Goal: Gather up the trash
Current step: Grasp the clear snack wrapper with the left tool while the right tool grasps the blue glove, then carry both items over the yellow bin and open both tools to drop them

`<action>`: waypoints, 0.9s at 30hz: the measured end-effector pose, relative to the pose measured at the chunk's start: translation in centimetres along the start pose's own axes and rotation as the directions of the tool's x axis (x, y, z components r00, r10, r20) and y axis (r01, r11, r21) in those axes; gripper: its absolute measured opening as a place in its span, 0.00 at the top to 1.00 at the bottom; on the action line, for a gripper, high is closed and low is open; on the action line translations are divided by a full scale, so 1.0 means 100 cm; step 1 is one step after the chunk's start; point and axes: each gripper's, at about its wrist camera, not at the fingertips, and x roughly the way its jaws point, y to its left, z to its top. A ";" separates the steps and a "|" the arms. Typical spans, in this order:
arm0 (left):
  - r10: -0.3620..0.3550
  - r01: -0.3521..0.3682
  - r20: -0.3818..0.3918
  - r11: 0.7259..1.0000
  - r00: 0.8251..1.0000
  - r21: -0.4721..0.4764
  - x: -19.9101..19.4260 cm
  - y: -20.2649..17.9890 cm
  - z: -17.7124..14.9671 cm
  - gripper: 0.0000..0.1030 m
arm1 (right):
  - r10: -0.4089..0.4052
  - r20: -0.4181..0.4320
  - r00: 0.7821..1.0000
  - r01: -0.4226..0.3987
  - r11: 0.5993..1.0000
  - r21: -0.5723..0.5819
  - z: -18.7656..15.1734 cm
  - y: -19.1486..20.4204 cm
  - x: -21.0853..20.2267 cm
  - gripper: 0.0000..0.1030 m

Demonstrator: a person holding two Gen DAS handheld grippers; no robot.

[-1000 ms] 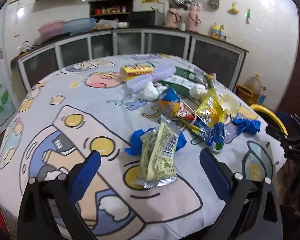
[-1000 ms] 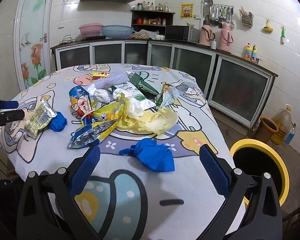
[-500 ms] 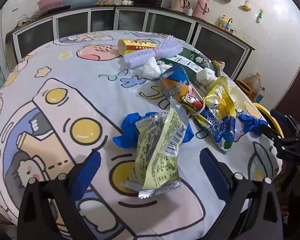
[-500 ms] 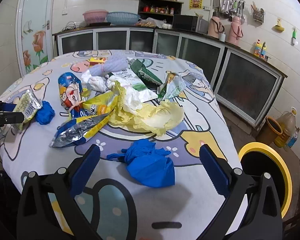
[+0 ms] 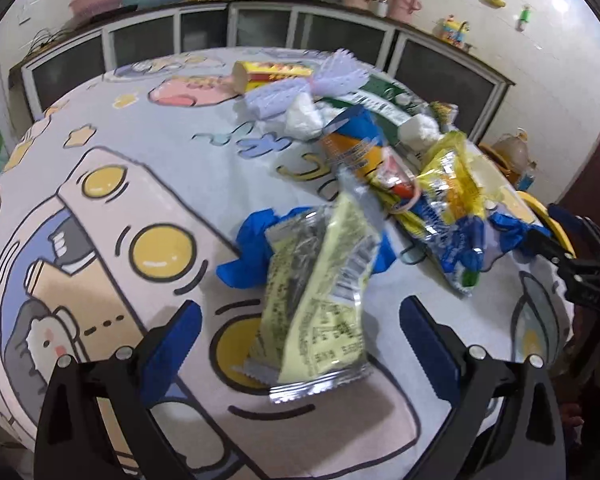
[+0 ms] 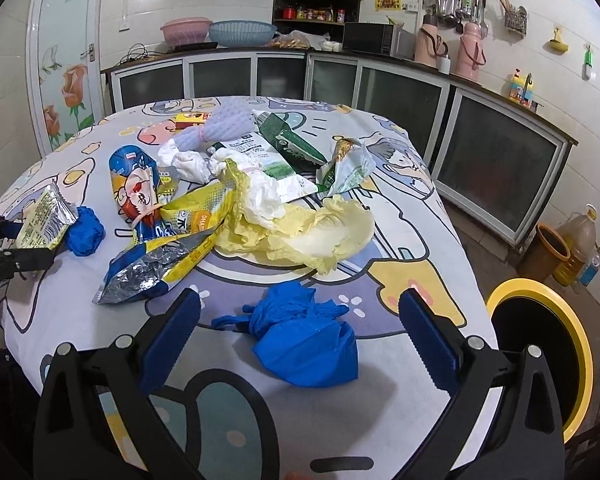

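Observation:
Trash lies on a round table with a cartoon cloth (image 5: 112, 216). My left gripper (image 5: 300, 344) is open, its jaws on either side of a pale green snack wrapper (image 5: 320, 304) that leans on a blue glove (image 5: 252, 248). My right gripper (image 6: 300, 336) is open around a crumpled blue glove (image 6: 304, 340) near the table's edge. Beyond it lie a yellow chip bag (image 6: 172, 248), a cabbage leaf (image 6: 312, 232), white tissues (image 6: 264, 200) and an orange-blue snack bag (image 6: 136, 184).
A yellow-rimmed bin (image 6: 540, 348) stands on the floor right of the table. A brown pot (image 6: 548, 248) and oil bottle (image 6: 580, 240) stand by the cabinets (image 6: 380, 88). A yellow box (image 5: 272, 74) and purple net (image 5: 300, 88) lie farther back.
Both grippers have moved forward and lower toward the table. The green wrapper now sits between the left jaws, the blue glove between the right jaws.

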 end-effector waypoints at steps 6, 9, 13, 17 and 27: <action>0.035 -0.035 -0.028 0.999 0.999 0.001 0.008 0.003 -0.004 0.07 | 0.013 0.010 1.000 -0.013 1.000 0.012 0.000 0.000 -0.002 0.07; 0.027 -0.027 -0.033 1.000 0.999 0.011 0.009 0.001 -0.003 0.07 | 0.013 -0.005 1.000 -0.013 1.000 0.011 -0.001 0.000 0.002 0.07; 0.011 -0.011 -0.025 1.000 1.000 -0.001 0.007 0.002 -0.004 0.16 | 0.018 -0.026 1.000 -0.017 1.000 0.023 -0.003 -0.003 0.007 0.12; -0.004 0.003 -0.017 1.000 1.000 -0.024 0.003 0.007 -0.005 0.48 | -0.002 -0.045 0.999 0.003 0.999 0.037 -0.003 -0.006 0.010 0.35; -0.029 0.032 0.055 0.998 0.998 -0.056 -0.033 0.015 -0.010 0.81 | 0.013 -0.060 0.998 -0.003 0.986 0.166 0.000 -0.026 0.003 0.83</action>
